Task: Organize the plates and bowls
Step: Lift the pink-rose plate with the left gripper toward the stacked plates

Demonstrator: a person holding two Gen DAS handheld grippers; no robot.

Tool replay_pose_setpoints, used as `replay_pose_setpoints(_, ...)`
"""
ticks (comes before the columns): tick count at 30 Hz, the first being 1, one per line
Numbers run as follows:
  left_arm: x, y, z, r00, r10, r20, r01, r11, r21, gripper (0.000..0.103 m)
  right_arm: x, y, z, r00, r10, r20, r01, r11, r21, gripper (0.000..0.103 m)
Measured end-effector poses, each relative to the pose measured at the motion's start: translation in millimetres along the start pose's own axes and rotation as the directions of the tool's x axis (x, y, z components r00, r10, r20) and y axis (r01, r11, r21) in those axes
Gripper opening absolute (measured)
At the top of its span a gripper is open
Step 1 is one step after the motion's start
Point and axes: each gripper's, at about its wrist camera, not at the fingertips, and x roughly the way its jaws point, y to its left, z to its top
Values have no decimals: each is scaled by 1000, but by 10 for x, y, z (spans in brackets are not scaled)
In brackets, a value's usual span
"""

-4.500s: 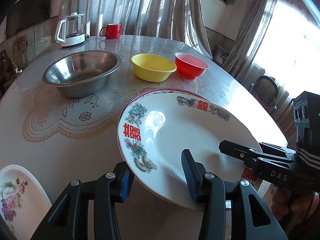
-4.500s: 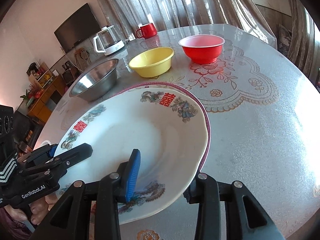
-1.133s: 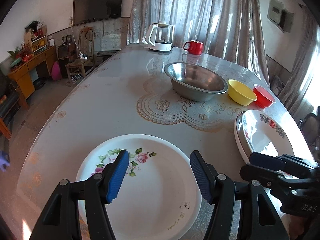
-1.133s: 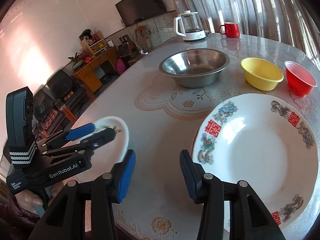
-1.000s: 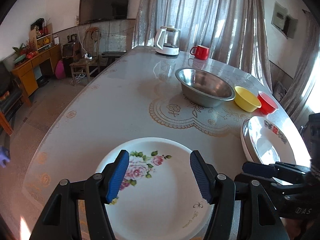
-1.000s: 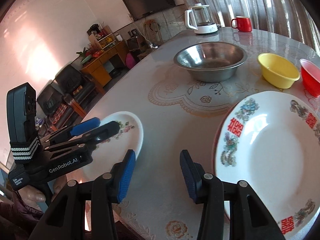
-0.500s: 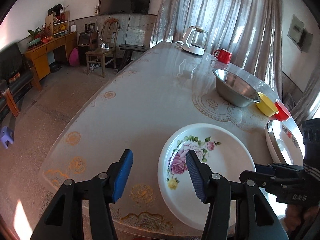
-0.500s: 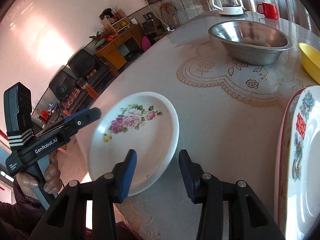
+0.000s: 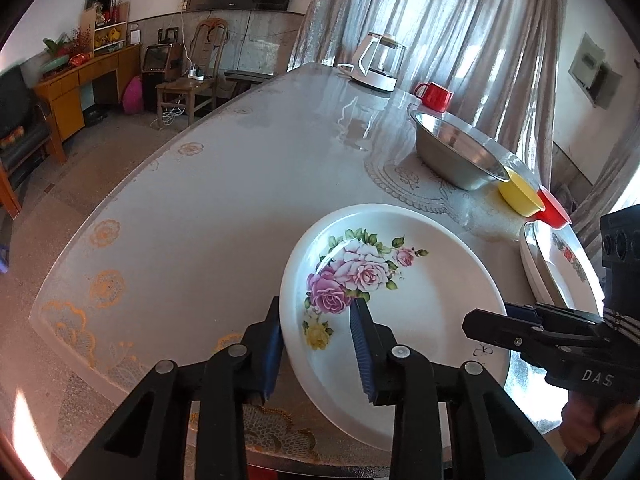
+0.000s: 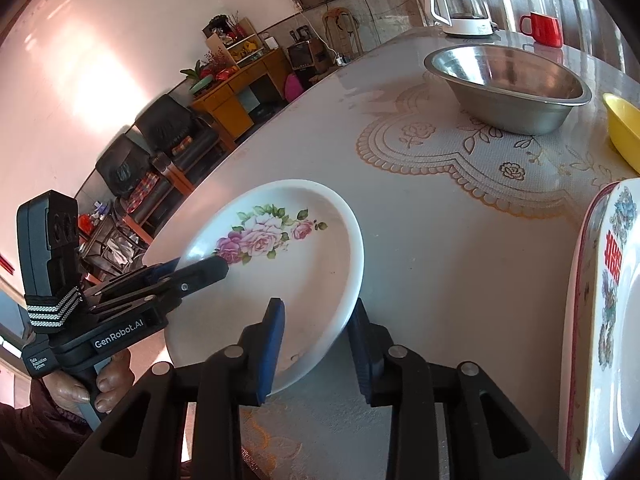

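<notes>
Nearest the cameras, the rose-patterned plate (image 9: 400,280) is straddled at its rim from two sides: the left tongs (image 9: 316,354) stand over its left edge, the right tongs (image 10: 316,346) over its right edge. Both pairs of jaws have just been closing with the rim between them, and the blue pads appear to bear on the porcelain, one inside the well and one under the lip, so the plate is judged to be pinched on both sides while it lies on the bench (image 9: 208,208) close to the near edge.

For the lift to go well, both grips should be confirmed firm before the plate is raised, and both sides should be raised together so that the glazed rim is not levered out of either grip. The plate should be kept level and carried low.

To the right, the larger plate with red characters (image 10: 612,300) lies well apart, a likely place for stacking. Farther off stand the steel bowl (image 10: 508,92), the yellow bowl (image 9: 518,196) and the red bowl (image 9: 554,210), none of them to be touched in this step.
</notes>
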Motion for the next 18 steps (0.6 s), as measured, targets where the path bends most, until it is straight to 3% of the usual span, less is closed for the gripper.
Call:
replay_pose_setpoints(4, 0, -47, -21, 1000, -28, 1, 28, 1000, 1, 32, -38, 11, -14, 998, -58, 15, 59, 998, -11, 32)
replay_pose_setpoints(18, -129, -237, 57, 992, -118, 36, 118, 993, 26, 32, -333, -110, -53, 994, -63, 87, 58, 997, 53, 32)
